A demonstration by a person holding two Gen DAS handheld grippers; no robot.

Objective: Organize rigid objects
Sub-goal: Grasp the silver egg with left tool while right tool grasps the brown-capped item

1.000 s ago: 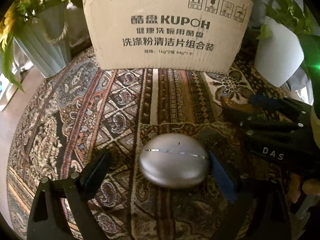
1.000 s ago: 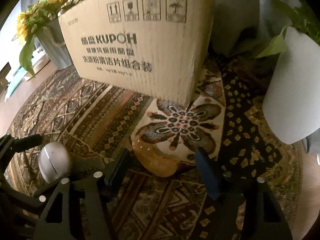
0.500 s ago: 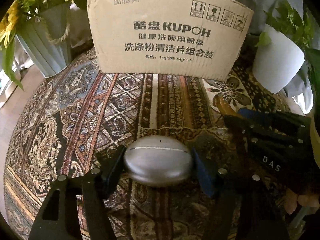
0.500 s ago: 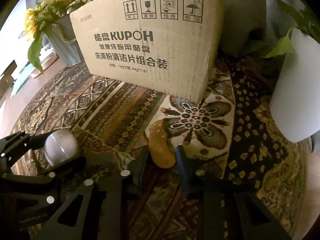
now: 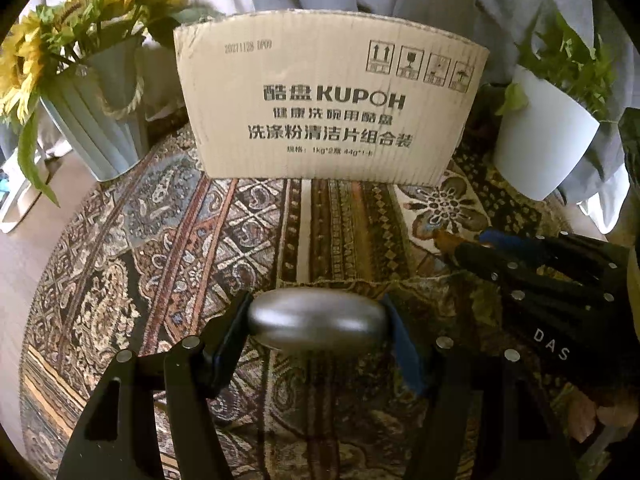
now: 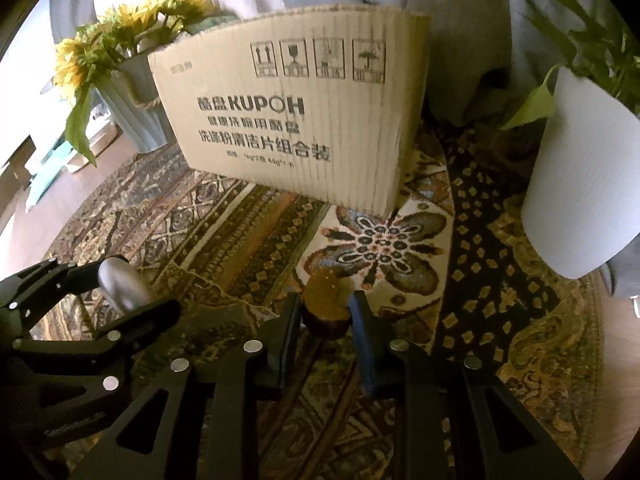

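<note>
My left gripper [image 5: 316, 330] is shut on a smooth silver oval case [image 5: 318, 320] and holds it above the patterned cloth. It also shows in the right wrist view [image 6: 120, 286], at the left. My right gripper [image 6: 326, 312] is shut on a small yellow-brown rounded object [image 6: 326, 294], held off the cloth. In the left wrist view the right gripper [image 5: 460, 248] reaches in from the right, with a bit of the brown object [image 5: 444, 238] at its tips. A cardboard box [image 5: 328, 108] with KUPOH print stands behind both.
A patterned cloth [image 5: 168, 248] covers the round table. A ribbed vase of sunflowers [image 5: 100, 128] stands at the back left. A white pot with a green plant [image 5: 544, 140] stands at the back right, close to the right gripper [image 6: 576, 192].
Both grippers closed from open: the left on the silver case, the right on the yellow-brown object. Both objects have been lifted off the cloth.
</note>
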